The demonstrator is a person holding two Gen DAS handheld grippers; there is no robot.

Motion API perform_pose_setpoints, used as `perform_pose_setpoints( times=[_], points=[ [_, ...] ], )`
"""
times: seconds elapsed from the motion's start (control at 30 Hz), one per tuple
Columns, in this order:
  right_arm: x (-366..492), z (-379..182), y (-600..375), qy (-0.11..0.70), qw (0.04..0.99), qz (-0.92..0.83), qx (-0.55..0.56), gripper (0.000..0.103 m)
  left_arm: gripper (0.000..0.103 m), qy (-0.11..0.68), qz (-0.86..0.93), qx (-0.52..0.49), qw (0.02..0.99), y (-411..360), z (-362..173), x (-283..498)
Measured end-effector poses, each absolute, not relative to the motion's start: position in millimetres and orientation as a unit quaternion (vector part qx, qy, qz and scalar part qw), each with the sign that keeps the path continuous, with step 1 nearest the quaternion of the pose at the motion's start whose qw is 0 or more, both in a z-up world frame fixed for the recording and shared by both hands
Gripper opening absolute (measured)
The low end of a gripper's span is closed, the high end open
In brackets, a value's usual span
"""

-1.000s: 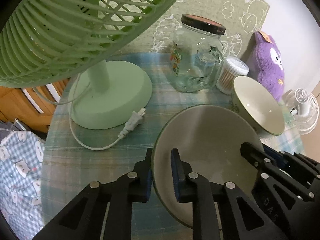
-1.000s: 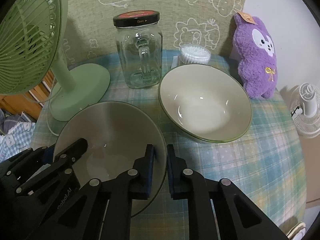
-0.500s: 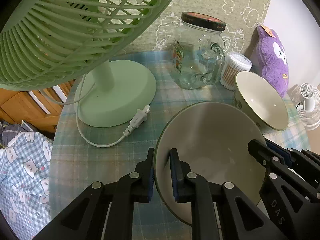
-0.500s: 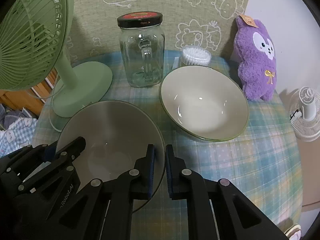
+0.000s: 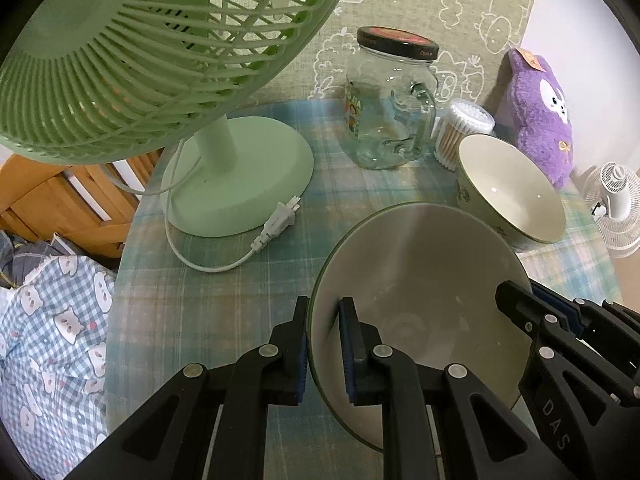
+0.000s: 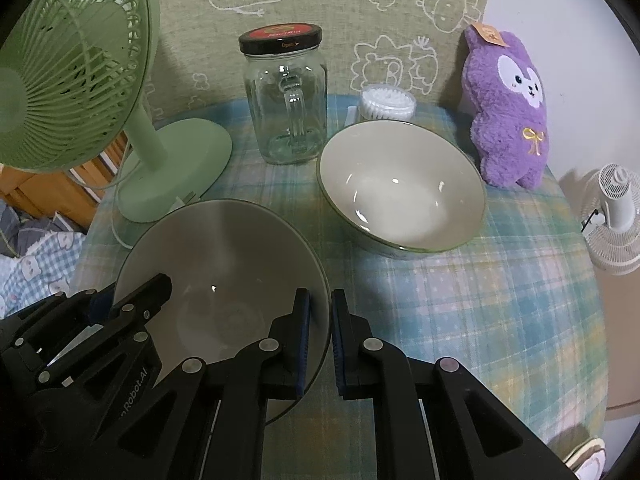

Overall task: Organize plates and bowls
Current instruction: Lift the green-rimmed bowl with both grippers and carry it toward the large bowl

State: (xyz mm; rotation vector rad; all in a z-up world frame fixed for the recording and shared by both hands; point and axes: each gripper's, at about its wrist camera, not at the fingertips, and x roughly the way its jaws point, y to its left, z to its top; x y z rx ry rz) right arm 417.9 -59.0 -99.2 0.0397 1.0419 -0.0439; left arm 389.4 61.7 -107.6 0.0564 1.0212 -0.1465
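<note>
My left gripper (image 5: 324,350): it pinches the left rim of the near bowl, one blue pad outside the wall and one inside. In the right wrist view I see it (image 6: 132,296) as black fingers at the same bowl's far-left rim.
My right gripper (image 6: 320,346): it pinches the right rim of that bowl, the left pad inside the wall and the right pad outside. From the left wrist view it (image 5: 520,300) comes in at the bowl's right edge.
Near bowl (image 5: 420,288): grey-white inside with a thin green rim, empty, held between my two grippers. It is tilted, and I cannot tell if its foot touches the cloth.
Tablecloth (image 6: 480,300): blue-green plaid, it covers the round table.
Second bowl (image 6: 400,188): cream inside, green rim, empty. It stands on the cloth behind and to the right of the near bowl, close to it but apart.
Plug (image 5: 276,224): white, it lies on the cloth beside the fan's base, its cable in a loop.
Green fan (image 5: 160,40): it stands at the left on a round base.
Glass jar (image 6: 286,96): with a handle and a dark lid, empty, upright behind both bowls.
Cotton swab box (image 6: 386,102): just behind the second bowl.
Purple plush toy (image 6: 506,108): upright at the far right, against the wall.
</note>
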Motion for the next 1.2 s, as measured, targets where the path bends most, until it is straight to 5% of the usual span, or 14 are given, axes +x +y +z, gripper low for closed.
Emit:
perform_pose_setpoints(
  times=[1.2],
  points=[
    [340.8,-28.6,-82.5,0.475,0.88,0.002,0.025,0.013,0.011,0.452,-0.044,0.014,0.891,40.0,-38.8,312.8]
  ],
)
